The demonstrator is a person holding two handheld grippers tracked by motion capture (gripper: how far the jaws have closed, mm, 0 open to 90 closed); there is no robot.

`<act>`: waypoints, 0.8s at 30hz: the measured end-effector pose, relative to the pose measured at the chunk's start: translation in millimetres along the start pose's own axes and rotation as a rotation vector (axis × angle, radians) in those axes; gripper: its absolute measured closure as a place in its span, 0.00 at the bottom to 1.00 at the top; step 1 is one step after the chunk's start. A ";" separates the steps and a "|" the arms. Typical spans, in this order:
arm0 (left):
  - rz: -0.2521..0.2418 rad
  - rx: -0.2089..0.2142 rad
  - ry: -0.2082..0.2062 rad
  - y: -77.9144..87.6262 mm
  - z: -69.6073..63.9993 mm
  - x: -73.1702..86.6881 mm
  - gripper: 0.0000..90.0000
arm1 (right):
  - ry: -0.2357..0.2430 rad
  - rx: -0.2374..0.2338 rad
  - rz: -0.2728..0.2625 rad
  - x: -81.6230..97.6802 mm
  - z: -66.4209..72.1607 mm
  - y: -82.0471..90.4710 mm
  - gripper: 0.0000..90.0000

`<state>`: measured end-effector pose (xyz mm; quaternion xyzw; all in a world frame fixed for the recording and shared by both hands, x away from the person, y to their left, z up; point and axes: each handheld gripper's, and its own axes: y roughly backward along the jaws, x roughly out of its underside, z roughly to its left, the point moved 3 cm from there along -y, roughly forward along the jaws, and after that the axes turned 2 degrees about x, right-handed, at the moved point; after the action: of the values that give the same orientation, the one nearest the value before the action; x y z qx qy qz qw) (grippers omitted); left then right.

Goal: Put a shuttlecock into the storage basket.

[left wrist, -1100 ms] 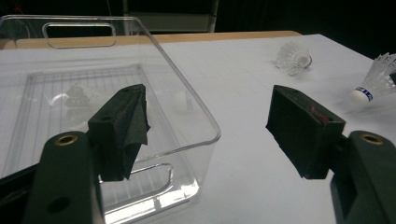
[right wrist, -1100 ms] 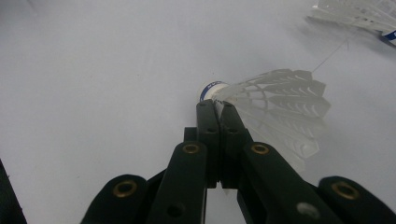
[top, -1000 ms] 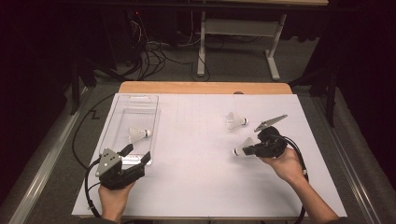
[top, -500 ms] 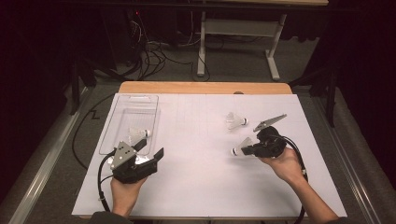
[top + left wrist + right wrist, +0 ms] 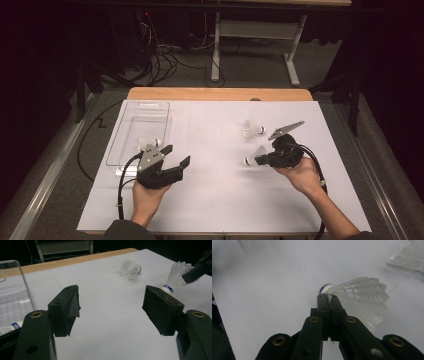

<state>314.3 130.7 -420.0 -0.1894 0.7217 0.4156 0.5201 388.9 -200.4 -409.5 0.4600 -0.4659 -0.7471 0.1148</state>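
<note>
A: The right claw [image 5: 264, 159] is clenched on a shuttlecock's [image 5: 254, 156] skirt edge, held just above the worktop [image 5: 215, 200], well apart from the tray [image 5: 131, 131].

B: Feathers could be crushed, or it could be dropped, the grip being so thin. The left claw [image 5: 176, 156] is released, nothing gripped.

A: A handover could be fumbled if misaligned.

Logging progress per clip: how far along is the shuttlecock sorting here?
Done: one shuttlecock lies in the clear tray. In hand: the right claw grips a second shuttlecock by its skirt; the left claw is open and empty. Left: a third shuttlecock on the table.
</note>
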 end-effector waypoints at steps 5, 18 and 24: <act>0.034 0.027 -0.023 -11.8 -5.1 -5.8 0.34 | 0.014 -0.006 -0.007 -5.0 3.7 -0.8 1.00; 0.187 0.079 -0.102 -38.5 -15.4 -19.6 0.35 | 0.033 -0.030 -0.008 -12.3 11.6 -6.2 1.00; 0.275 0.111 -0.150 -51.9 -23.8 -27.0 0.35 | 0.042 -0.037 -0.008 -15.4 14.9 -8.5 1.00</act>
<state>347.2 77.2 -413.7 -0.0283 0.7219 0.4553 0.5204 387.7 -177.8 -405.2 0.4753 -0.4479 -0.7460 0.1302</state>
